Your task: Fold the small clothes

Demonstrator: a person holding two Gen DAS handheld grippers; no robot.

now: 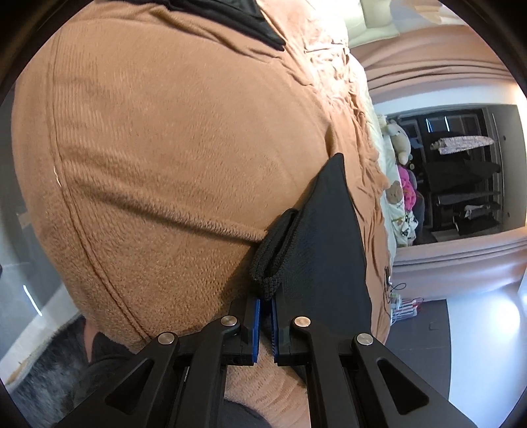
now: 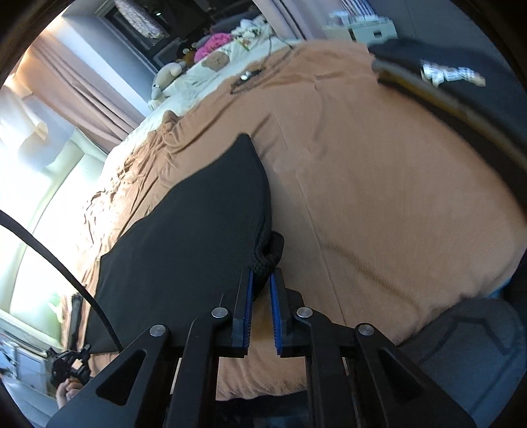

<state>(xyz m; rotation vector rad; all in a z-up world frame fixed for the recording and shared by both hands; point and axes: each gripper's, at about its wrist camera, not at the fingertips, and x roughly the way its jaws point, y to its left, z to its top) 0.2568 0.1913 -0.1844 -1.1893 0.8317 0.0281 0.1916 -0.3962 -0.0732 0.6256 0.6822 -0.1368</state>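
A small black garment (image 1: 326, 237) hangs stretched over the brown blanket (image 1: 171, 158) on the bed. My left gripper (image 1: 266, 301) is shut on its ribbed knit edge (image 1: 273, 256), which bunches up at the blue pads. In the right wrist view the same garment (image 2: 191, 237) spreads as a taut black panel to the left. My right gripper (image 2: 262, 278) has the other ribbed corner (image 2: 271, 252) pinched between its tips, jaws a narrow gap apart. The left gripper (image 2: 67, 365) shows small at the bottom left, held in a hand.
Another black cloth (image 1: 230, 19) lies at the blanket's far end. A dark garment with a yellow stripe (image 2: 461, 89) lies at the upper right. Plush toys (image 2: 168, 74) and a cream pillow (image 2: 224, 62) sit at the bed's head. A black cable (image 2: 66, 273) crosses the left.
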